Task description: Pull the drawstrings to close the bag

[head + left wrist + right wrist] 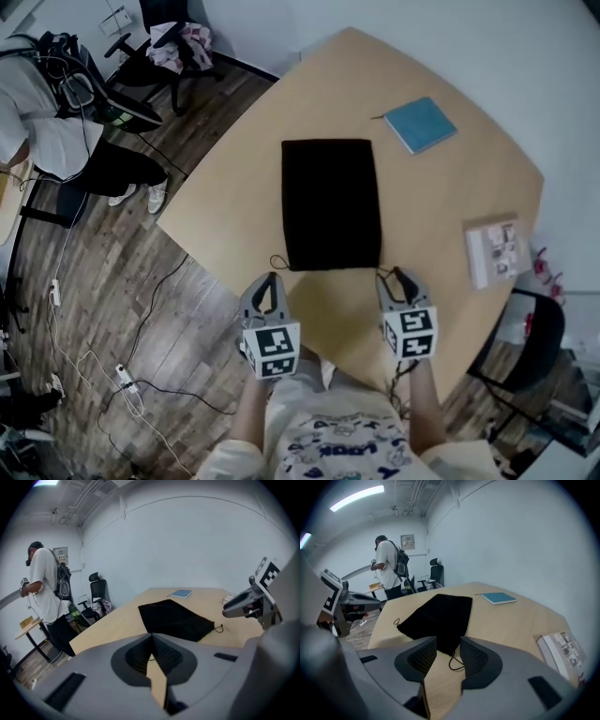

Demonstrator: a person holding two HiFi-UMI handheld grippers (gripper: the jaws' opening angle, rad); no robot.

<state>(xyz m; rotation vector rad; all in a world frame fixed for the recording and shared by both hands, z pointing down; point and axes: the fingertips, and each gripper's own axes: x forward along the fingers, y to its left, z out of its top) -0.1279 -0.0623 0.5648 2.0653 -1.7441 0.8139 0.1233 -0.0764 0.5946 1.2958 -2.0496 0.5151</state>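
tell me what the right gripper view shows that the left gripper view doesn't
Only the right gripper view: the right gripper seen along its own jaws, which stand apart, with the right drawstring loop lying loose between them.

Only the left gripper view: the left gripper seen along its own jaws, which are closed and apparently pinching the thin left drawstring.

Both: the flat black bag, the blue notebook, the tan table and a standing person wearing a backpack.
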